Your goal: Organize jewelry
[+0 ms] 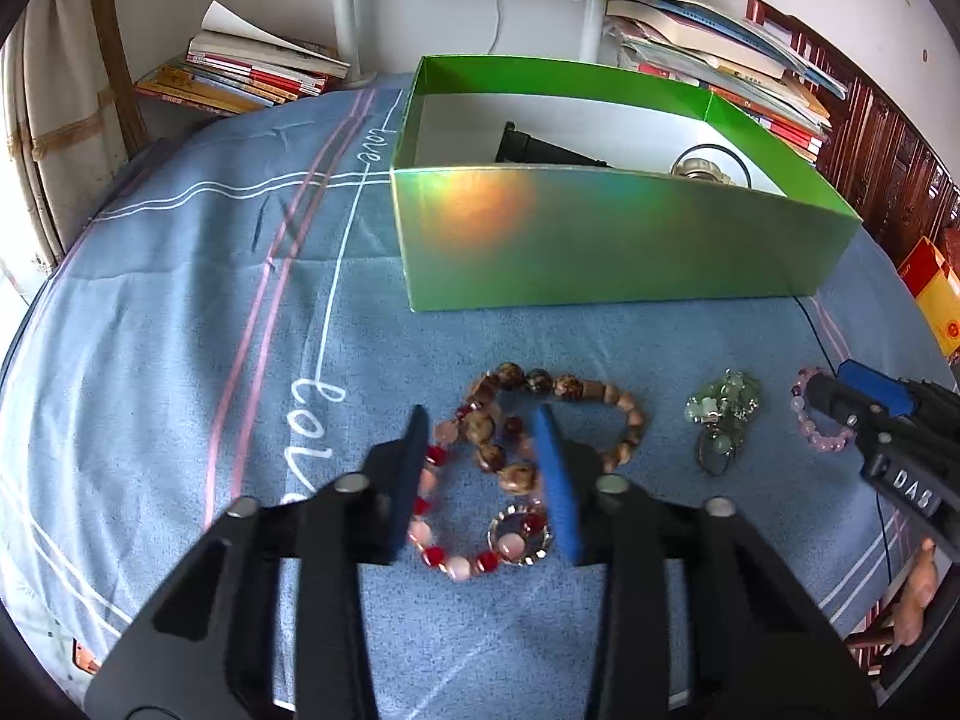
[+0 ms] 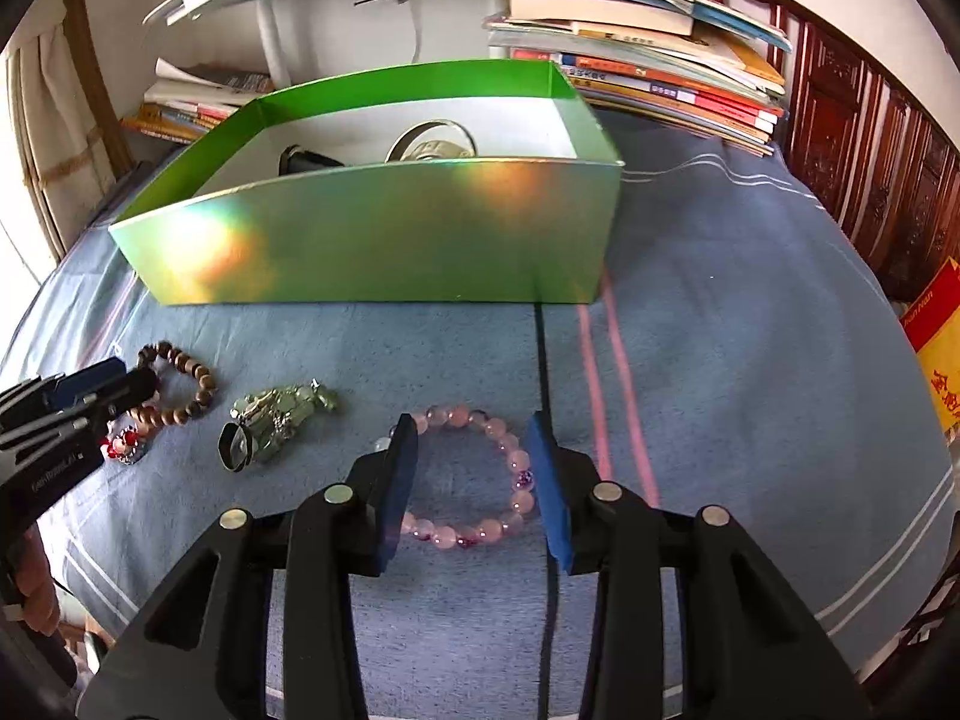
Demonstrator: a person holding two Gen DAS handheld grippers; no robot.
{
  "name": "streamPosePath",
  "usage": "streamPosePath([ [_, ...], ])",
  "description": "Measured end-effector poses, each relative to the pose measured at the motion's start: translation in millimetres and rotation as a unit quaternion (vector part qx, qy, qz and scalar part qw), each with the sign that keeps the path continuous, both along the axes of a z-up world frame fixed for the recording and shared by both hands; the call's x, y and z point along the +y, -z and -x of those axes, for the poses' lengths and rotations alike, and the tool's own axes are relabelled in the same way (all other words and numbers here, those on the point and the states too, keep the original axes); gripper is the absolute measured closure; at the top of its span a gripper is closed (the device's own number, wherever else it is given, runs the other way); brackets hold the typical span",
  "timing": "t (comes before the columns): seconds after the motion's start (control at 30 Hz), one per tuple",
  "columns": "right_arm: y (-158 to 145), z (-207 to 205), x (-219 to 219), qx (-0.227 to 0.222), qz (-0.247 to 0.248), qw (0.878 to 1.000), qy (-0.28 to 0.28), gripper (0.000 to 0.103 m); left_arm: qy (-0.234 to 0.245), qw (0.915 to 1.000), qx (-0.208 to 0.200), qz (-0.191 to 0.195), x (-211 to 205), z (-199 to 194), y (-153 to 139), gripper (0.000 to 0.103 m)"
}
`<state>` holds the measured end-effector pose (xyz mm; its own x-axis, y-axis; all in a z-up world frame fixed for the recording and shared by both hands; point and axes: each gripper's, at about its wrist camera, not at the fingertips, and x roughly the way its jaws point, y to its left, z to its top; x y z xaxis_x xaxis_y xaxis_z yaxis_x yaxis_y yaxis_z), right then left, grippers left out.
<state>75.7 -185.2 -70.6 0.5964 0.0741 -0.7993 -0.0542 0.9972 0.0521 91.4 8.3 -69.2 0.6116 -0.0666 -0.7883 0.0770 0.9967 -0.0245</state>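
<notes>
A: Okay, left to right, quick. Left gripper (image 1: 483, 420) first?

B: It points down at the tangle near the front edge of the blue bedsheet (image 1: 180, 300). That is the red-and-pink bead bracelet (image 1: 447, 558) lapped with the brown wooden-bead bracelet (image 1: 570, 396). The blue pads straddle the overlap; the left pad hides part of the red-and-pink strand and the right pad sits over the brown loop. Jaws part open. I can't tell whether the pads pinch any bead, so I don't call it a hold.

A: Middle?

B: Green jade-like charm bunch (image 1: 723, 414), lying loose between the two grippers, touched by neither.

A: Right gripper (image 2: 474, 426)?

B: The pink bead bracelet (image 2: 480, 534) lies flat dead ahead, its ring reaching from pad to pad. The left pad covers the ring's left side, and the right pad sits just outside the right side. Jaws part open, and the ring is still on the sheet.

A: Which relation matters?

B: I'd say each hand already has its own bracelet in line. The green box (image 2: 372, 228) lies straight beyond, toward the far edge, with its open top facing up and a few items already inside. So the carry is probably forward and over the near wall. The left risks dragging both tangled strands.
</notes>
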Motion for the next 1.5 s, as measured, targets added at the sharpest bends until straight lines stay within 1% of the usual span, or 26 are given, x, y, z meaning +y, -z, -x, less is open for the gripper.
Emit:
streamPosePath([
  [0.03, 0.5, 0.1, 0.3, 0.000, 0.001, 1.000, -0.001, 0.064, -0.002, 1.0000, 0.000, 0.002, 0.8, 0.1, -1.0, 0.086],
  [0.07, 0.9, 0.7, 1.3, 0.001, 0.001, 1.000, -0.003, 0.064, -0.005, 1.0000, -0.001, 0.003, 1.7, 0.9, -2.7, 0.093],
  [0.17, 2.5, 1.9, 3.2, 0.001, 0.006, 1.000, -0.007, 0.064, -0.014, 0.9998, -0.006, 0.011, 6.0, 4.1, -8.6, 0.093],
  [0.37, 4.2, 4.1, 5.9, -0.004, 0.016, 1.000, -0.011, 0.064, -0.018, 0.9992, -0.030, 0.018, 8.9, 15.1, -29.6, 0.093],
  [0.4, 4.2, 3.4, 5.7, -0.004, 0.016, 1.000, -0.012, 0.068, -0.019, 0.9991, -0.034, 0.018, 9.4, 16.9, -32.7, 0.093],
  [0.43, 4.3, 3.9, 6.0, -0.006, 0.015, 1.000, -0.013, 0.074, -0.020, 0.9989, -0.038, 0.018, 10.0, 18.7, -35.5, 0.093],
  [0.47, 4.1, 4.6, 6.1, -0.008, 0.013, 1.000, -0.015, 0.089, -0.021, 0.9987, -0.044, 0.017, 10.3, 21.0, -39.0, 0.093],
  [0.5, 4.0, 4.6, 5.6, -0.007, 0.007, 1.000, -0.017, 0.093, -0.021, 0.9985, -0.047, 0.016, 11.0, 22.4, -41.4, 0.093],
  [0.57, 3.6, 5.0, 5.1, -0.005, -0.006, 1.000, -0.019, 0.095, -0.023, 0.9983, -0.052, 0.013, 11.7, 24.1, -45.5, 0.093],
  [0.9, -11.8, 11.2, -0.5, -0.026, -0.009, 1.000, -0.010, 0.095, -0.033, 0.9976, -0.061, 0.009, 17.7, 29.8, -52.2, 0.093],
  [1.17, -6.1, 9.5, -2.1, -0.017, -0.009, 1.000, -0.006, 0.095, -0.035, 0.9974, -0.063, 0.004, 17.8, 32.5, -53.0, 0.093],
  [1.5, -6.1, 10.8, -5.4, -0.018, -0.012, 1.000, -0.001, 0.095, -0.037, 0.9972, -0.065, 0.004, 19.7, 33.4, -53.4, 0.093],
])
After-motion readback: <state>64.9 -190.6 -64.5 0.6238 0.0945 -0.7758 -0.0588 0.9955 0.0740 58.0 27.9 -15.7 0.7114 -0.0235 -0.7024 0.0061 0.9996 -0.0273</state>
